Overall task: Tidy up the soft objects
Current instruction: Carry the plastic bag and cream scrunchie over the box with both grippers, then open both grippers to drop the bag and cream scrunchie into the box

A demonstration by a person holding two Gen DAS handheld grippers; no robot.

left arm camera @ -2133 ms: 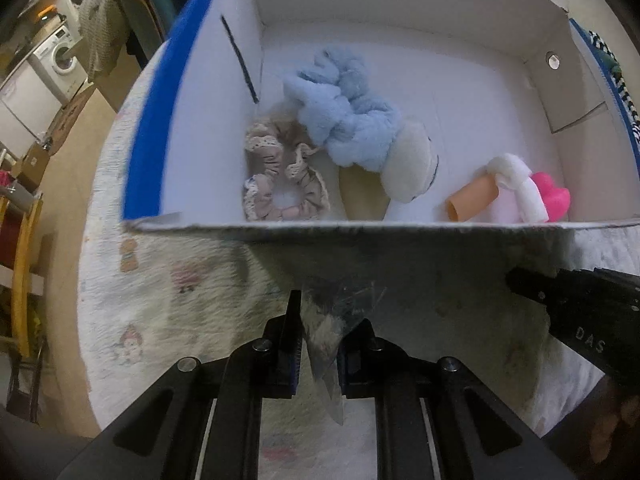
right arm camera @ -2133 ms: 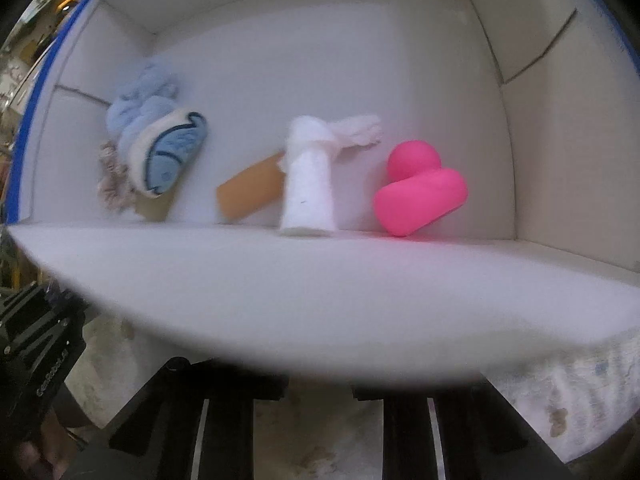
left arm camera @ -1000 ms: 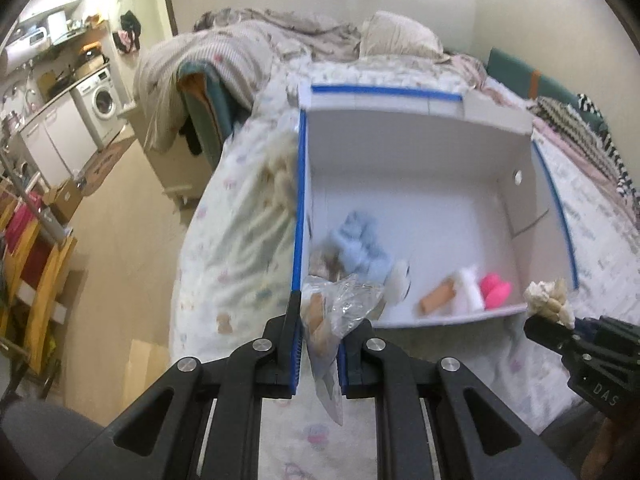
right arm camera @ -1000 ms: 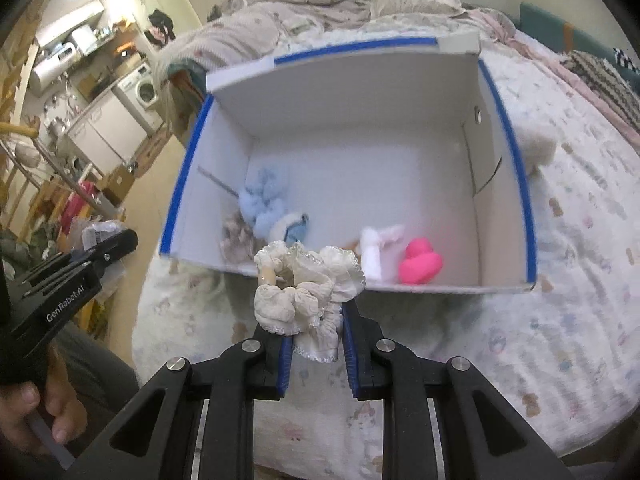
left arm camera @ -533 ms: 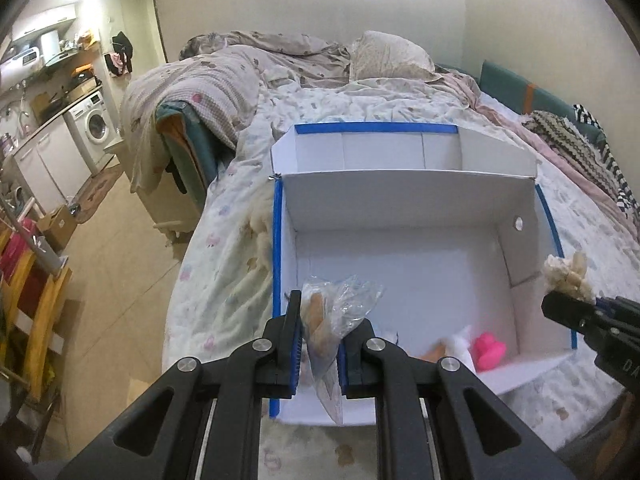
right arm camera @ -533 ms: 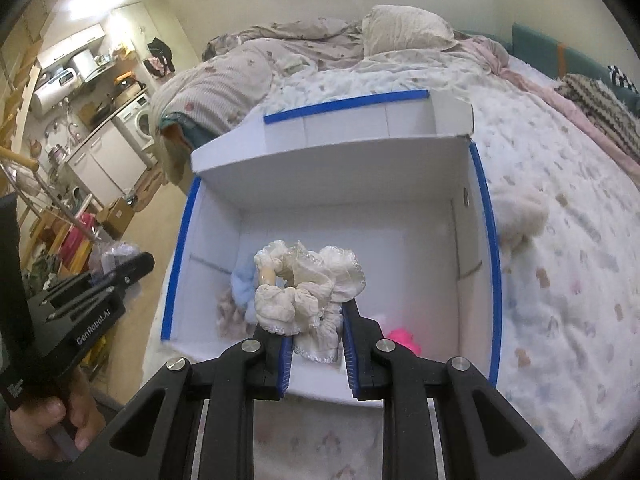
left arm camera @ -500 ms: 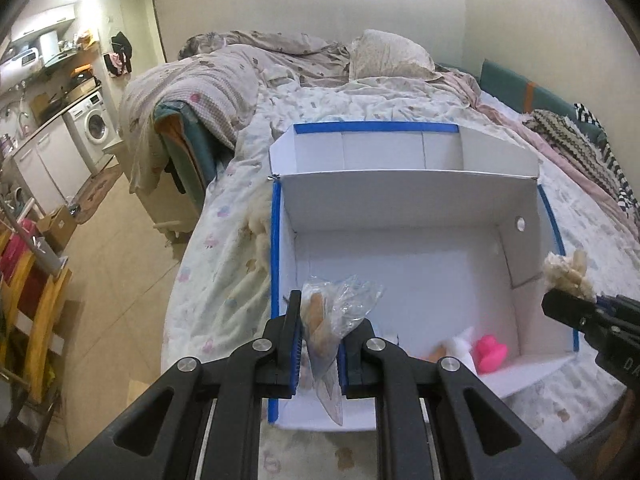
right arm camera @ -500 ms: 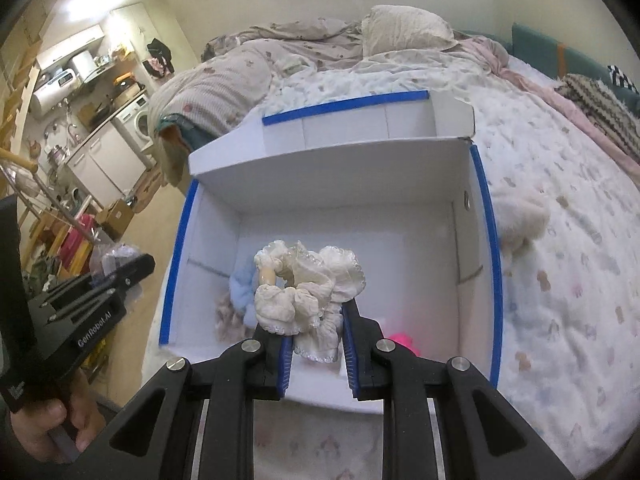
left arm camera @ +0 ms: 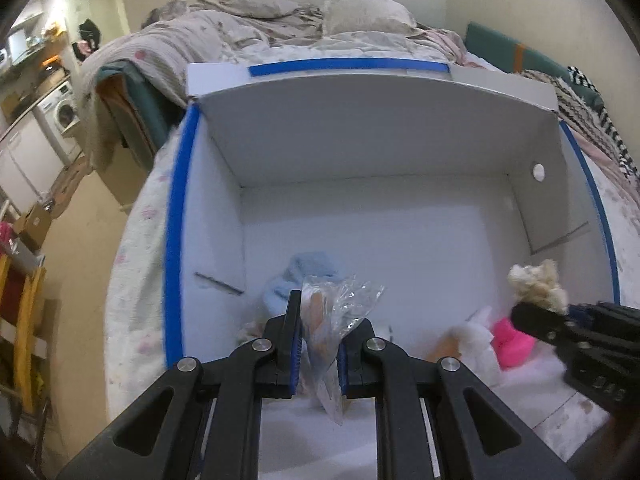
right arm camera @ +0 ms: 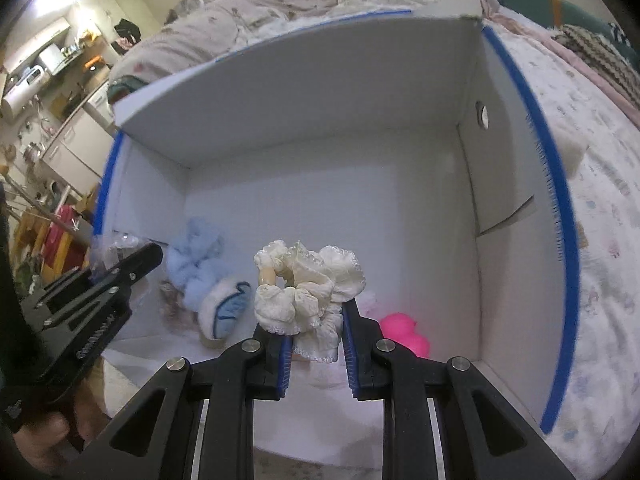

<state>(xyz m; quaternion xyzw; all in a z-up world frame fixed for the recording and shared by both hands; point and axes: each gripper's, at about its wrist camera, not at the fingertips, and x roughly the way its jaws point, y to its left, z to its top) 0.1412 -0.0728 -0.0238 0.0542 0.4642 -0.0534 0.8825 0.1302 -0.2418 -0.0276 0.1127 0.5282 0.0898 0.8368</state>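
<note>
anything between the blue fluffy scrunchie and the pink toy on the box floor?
Yes. In the right wrist view a cream-and-blue plush lies beside the blue scrunchie; the held cream scrunchie hides the rest up to the pink toy.

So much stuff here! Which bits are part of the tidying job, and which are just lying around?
Part of the job:
cream scrunchie in the right gripper
clear plastic bag in the left gripper
white box
blue fluffy item, pink toy inside it

Just lying about:
pillow
washing machine
</note>
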